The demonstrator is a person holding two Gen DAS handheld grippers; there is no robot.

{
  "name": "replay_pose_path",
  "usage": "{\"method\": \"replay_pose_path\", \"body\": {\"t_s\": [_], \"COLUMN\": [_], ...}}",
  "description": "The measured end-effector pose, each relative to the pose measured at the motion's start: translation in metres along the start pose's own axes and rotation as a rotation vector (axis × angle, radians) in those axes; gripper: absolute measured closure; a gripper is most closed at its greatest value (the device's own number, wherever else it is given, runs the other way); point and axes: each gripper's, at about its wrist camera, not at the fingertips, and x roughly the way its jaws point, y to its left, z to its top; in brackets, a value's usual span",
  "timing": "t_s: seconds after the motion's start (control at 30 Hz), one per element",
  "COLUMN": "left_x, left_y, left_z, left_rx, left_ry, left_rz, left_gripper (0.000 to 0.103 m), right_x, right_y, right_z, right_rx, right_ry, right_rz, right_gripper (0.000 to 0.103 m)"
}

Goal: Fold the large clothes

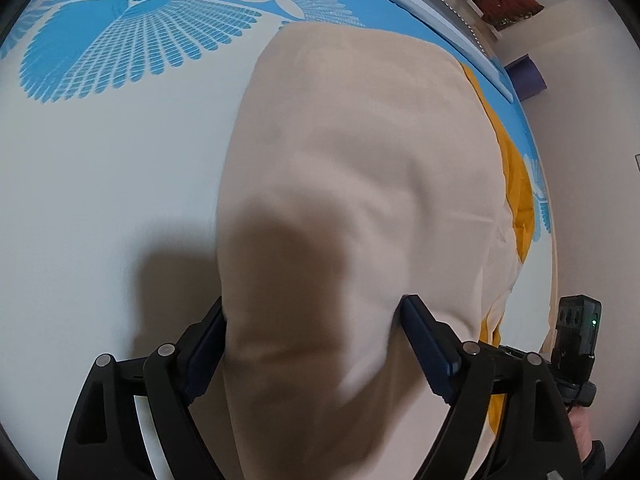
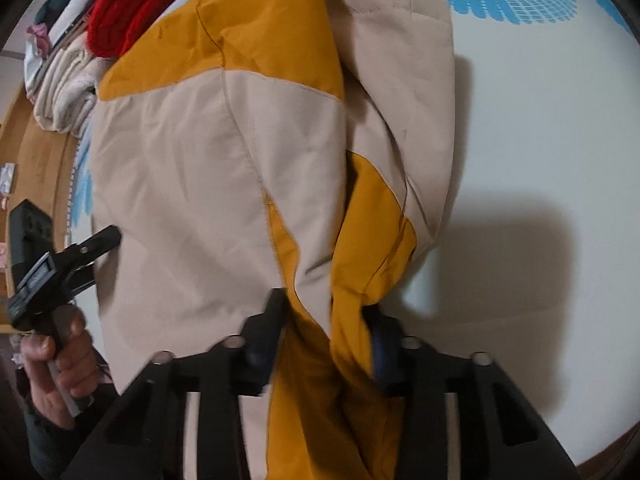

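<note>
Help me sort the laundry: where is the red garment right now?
The red garment shows only in the right wrist view, at the upper left, on the heap beside the cream towel, just beyond the beige-and-mustard jacket.

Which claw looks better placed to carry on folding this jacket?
Probably the right claw: its fingers pinch a bunched edge of the beige and mustard jacket. The left claw stands open, fabric merely lying between its fingers.
</note>
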Motion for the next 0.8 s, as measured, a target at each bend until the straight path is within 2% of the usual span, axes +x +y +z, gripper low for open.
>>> {"method": "replay_pose_path", "body": {"t_s": [0.2,0.27,0.4,0.53,0.6,0.67,0.73,0.8], "left_x": [-0.012,-0.017,-0.027,-0.036,-0.052,-0.070,-0.079,-0.080], "left_y": [0.006,0.008,0.030,0.045,0.050,0.058,0.055,0.041], "left_z": [0.029,0.043,0.071,0.090,0.092,0.087,0.080,0.066], "left_rx": [0.020,0.025,-0.045,-0.052,-0.036,-0.040,-0.012,0.085], "left_ry": [-0.099,-0.123,-0.172,-0.205,-0.260,-0.282,-0.245,-0.187], "left_rz": [-0.030,-0.011,-0.005,0.025,0.055,0.051,0.032,0.037], "left_gripper": [0.035,0.035,0.036,0.037,0.037,0.037,0.037,0.036], "right_x": [-0.005,-0.002,-0.004,-0.009,-0.008,-0.005,-0.009,-0.015], "right_y": [0.015,0.020,0.048,0.073,0.077,0.076,0.066,0.062], "right_z": [0.008,0.022,0.054,0.080,0.084,0.081,0.075,0.069], "right_rx": [-0.016,-0.013,-0.035,-0.072,-0.073,-0.062,-0.066,-0.054], "right_ry": [-0.069,-0.108,-0.219,-0.307,-0.301,-0.291,-0.278,-0.278], "right_rz": [0.005,0.016,0.032,0.050,0.012,-0.025,-0.053,-0.066], "right_gripper": [0.080,0.082,0.087,0.088,0.084,0.079,0.076,0.068]}}
